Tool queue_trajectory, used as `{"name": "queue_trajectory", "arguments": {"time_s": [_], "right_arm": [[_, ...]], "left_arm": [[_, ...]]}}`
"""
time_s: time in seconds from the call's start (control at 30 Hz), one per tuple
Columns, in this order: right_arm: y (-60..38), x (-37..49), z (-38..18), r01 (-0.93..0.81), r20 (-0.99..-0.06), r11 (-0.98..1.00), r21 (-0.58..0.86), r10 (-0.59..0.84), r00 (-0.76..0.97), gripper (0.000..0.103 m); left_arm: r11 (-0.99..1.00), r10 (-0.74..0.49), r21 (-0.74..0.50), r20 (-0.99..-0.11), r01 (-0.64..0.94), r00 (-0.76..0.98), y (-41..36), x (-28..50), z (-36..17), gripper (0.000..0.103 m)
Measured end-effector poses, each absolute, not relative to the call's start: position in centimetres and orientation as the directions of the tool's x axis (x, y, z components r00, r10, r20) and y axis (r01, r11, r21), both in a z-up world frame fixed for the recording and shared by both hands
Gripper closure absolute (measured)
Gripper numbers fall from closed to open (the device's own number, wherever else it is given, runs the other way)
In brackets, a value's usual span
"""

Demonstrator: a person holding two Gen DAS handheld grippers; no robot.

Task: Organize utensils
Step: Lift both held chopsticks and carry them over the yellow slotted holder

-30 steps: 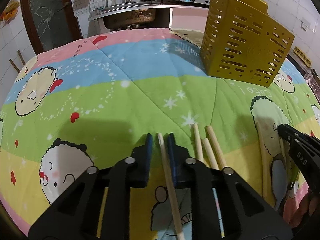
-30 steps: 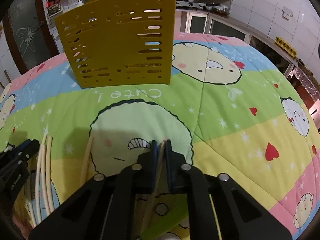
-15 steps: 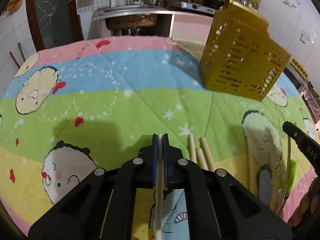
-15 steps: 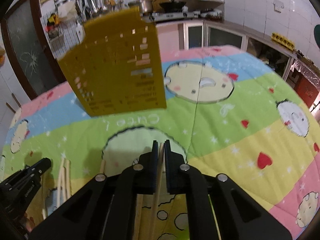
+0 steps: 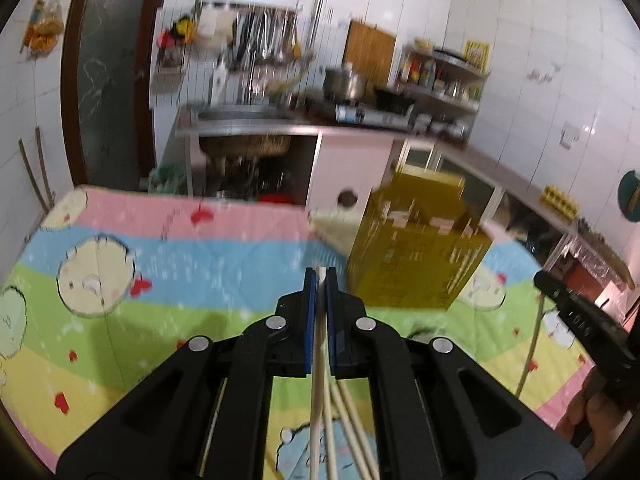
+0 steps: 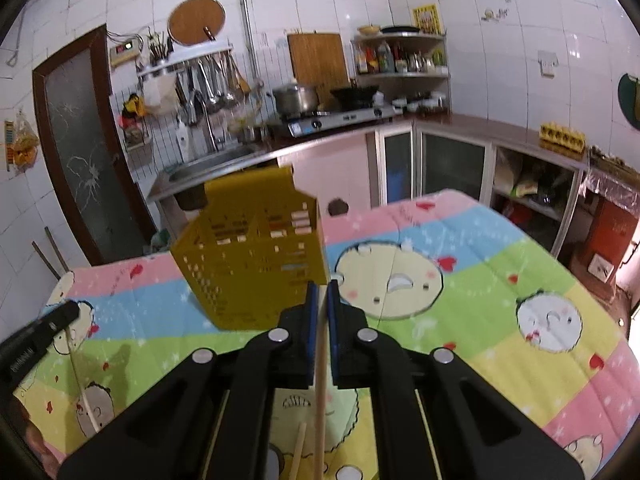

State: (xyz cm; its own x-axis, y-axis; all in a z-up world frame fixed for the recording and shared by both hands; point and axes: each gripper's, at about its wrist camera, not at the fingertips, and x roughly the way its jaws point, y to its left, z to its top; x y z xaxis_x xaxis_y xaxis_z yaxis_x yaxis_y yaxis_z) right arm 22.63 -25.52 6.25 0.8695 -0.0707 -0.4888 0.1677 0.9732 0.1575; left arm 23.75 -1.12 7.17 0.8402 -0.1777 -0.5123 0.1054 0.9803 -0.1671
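Since both grippers are clamped on a chopstick each, what matters is the yellow slotted holder (image 6: 252, 264): it stands on the quilt (image 6: 460, 280) ahead and slightly left of the right gripper (image 6: 319, 300), ahead-right of the left gripper (image 5: 319, 284). Each pale chopstick (image 6: 319, 400) runs lengthwise along its fingers, and I can't really call which hand is nearer.

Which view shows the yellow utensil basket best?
The right wrist view: the basket is sharp there, its top opening, slotted walls and inner divider plain above the right gripper. In the left wrist view the basket is motion-blurred, slots smeared.
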Motion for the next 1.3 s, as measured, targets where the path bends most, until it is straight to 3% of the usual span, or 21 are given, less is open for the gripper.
{"name": "queue_trajectory", "arguments": {"time_s": [0.13, 0.53, 1.3], "right_arm": [[-25.6, 22.3, 7.3, 0.133, -0.429, 0.978, 0.161, -0.052, 0.902, 0.098], [-25.6, 21.9, 10.1, 0.091, -0.25, 0.991, 0.103, -0.063, 0.966, 0.098], [-25.7, 23.7, 12.3, 0.062, -0.209, 0.993, 0.105, -0.039, 0.977, 0.098]], "left_arm": [[0.984, -0.162, -0.136, -0.439, 0.113, 0.884, -1.8, 23.2, 8.6, 0.1], [0.986, -0.157, -0.105, -0.333, 0.129, 0.93, -3.2, 23.5, 10.4, 0.1], [0.979, -0.198, -0.095, -0.266, 0.179, 0.943, -4.3, 24.6, 12.6, 0.1]]}}
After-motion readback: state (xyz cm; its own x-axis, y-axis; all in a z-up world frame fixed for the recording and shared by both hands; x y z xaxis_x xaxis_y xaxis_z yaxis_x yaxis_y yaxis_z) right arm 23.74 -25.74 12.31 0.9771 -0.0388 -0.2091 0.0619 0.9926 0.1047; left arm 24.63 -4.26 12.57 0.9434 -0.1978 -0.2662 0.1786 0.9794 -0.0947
